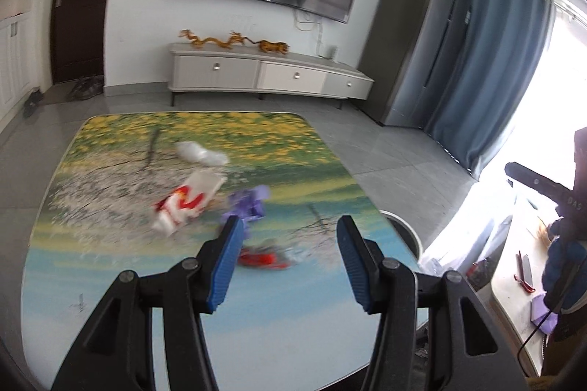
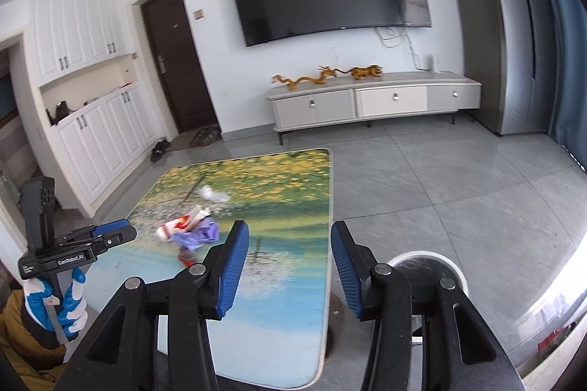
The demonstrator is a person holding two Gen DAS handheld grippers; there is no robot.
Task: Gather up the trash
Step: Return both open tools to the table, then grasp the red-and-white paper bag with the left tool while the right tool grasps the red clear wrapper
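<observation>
While both the left claw (image 1: 290, 236) and right claw (image 2: 290, 244) hover spread and empty, the crumpled white plastic wrapper (image 1: 201, 152), red-and-white paper carton (image 1: 187, 203), purple crumpled wrapper (image 1: 249, 202) and red flattened wrapper (image 1: 262, 259) all lie uncollected mid-worktop (image 1: 110, 262), with the round white-rimmed bin (image 2: 427, 268) waiting near right.

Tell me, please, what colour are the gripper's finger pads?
Blue, on the left gripper; its pads show best in the left wrist view.

Motion blur smears the red wrapper (image 1: 262, 258) and purple scrap (image 1: 249, 203) beyond identifying.
</observation>
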